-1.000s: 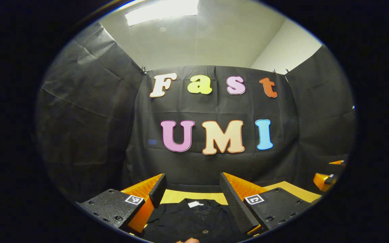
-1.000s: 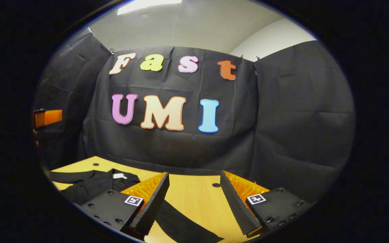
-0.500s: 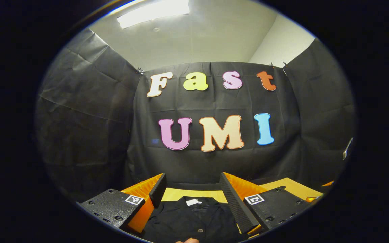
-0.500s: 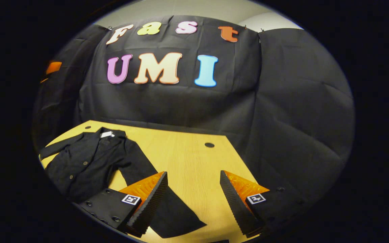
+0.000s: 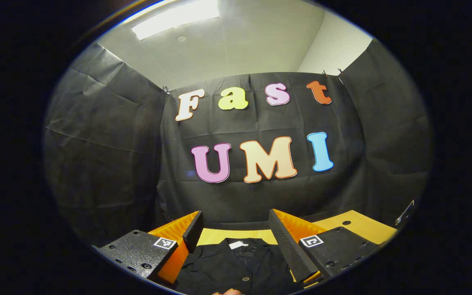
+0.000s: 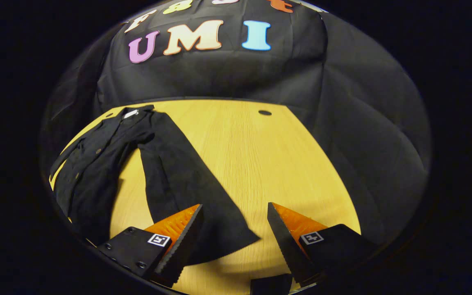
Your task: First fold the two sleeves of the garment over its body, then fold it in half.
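Observation:
A black buttoned garment [image 6: 92,164] lies flat on the wooden table [image 6: 260,164] at the left of the right gripper view. Its long sleeve [image 6: 187,184] stretches out toward me, the cuff ending just before my right gripper [image 6: 234,229]. That gripper hangs open above the cuff and bare wood, holding nothing. In the left gripper view the garment's collar with a white tag [image 5: 236,245] and its button front [image 5: 236,266] sit between the fingers of my left gripper [image 5: 236,233], which is open and held above the cloth.
The black cloth wall [image 6: 342,102] closes the table's far and right sides. A small round hole [image 6: 265,112] marks the table's far edge, also seen in the left gripper view as a hole [image 5: 346,223]. Bare wood lies right of the sleeve.
My right gripper has tilted down and moved closer to the table, so the garment and its sleeve now spread out before it. The left gripper has barely shifted.

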`<action>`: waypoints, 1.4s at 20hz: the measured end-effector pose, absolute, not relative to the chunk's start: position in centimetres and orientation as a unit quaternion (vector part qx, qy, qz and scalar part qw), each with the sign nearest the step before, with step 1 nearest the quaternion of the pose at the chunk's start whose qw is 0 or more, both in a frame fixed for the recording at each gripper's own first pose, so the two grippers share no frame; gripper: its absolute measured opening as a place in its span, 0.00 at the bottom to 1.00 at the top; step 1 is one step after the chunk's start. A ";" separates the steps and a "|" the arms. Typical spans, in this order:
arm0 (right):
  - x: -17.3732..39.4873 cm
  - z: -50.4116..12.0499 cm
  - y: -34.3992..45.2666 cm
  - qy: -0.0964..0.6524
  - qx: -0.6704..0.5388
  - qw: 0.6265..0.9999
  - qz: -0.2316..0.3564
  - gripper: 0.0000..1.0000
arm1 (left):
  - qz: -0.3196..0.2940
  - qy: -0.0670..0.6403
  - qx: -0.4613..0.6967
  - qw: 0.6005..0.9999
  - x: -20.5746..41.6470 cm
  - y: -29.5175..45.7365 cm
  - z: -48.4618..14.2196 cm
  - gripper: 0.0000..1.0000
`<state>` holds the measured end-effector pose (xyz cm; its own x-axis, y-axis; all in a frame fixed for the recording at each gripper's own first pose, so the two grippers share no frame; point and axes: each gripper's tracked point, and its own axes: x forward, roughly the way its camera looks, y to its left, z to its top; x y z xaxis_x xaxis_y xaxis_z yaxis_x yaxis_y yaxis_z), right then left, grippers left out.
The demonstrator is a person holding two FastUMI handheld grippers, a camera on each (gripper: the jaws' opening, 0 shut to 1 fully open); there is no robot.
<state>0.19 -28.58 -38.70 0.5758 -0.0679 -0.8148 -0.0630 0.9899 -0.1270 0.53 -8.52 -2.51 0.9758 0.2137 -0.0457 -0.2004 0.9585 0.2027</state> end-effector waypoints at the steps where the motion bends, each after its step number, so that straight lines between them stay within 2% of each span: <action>1: -0.5 -39.8 -28.7 0.476 -0.065 0.877 -0.003 1.00 | 0.108 0.036 0.099 0.989 0.4 -8.3 -2.7 0.94; 5: -1.7 -41.2 -28.4 0.505 -0.031 0.863 0.003 0.92 | 0.120 0.042 0.101 0.987 -0.1 -7.1 -3.1 0.97; 7: -1.3 -41.0 -27.8 0.499 -0.024 0.866 0.014 0.81 | 0.126 0.042 0.098 0.986 -0.2 -6.3 -3.3 0.93; 8: -1.1 -41.0 -27.5 0.497 -0.017 0.867 0.019 0.63 | 0.127 0.041 0.094 0.987 -0.2 -5.9 -3.4 0.97; 10: -0.6 -41.0 -27.0 0.499 0.014 0.866 0.004 0.28 | 0.132 0.043 0.088 0.986 -0.1 -4.8 -4.0 0.93; 11: -0.2 -40.9 -26.6 0.500 0.031 0.865 0.000 0.11 | 0.133 0.042 0.086 0.986 -0.1 -4.1 -4.0 0.97; 14: 1.6 -38.6 -24.8 0.477 0.067 0.877 -0.012 0.11 | 0.148 0.042 0.084 0.985 -0.7 -0.9 -4.3 0.97; 18: 5.8 -33.7 -20.7 0.427 0.062 0.902 0.003 0.11 | 0.176 0.049 0.082 0.980 -1.1 3.9 -4.5 0.97; 28: 13.1 -25.5 -2.9 0.346 0.058 0.931 0.103 0.10 | 0.234 0.064 0.091 0.966 -2.9 15.2 -4.7 0.97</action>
<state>13.12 -2.90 -25.54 0.7398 0.2325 -0.6314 -0.1526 0.9719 0.1791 -2.87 15.15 -4.74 0.8820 0.4642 -0.0814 -0.4410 0.8738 0.2049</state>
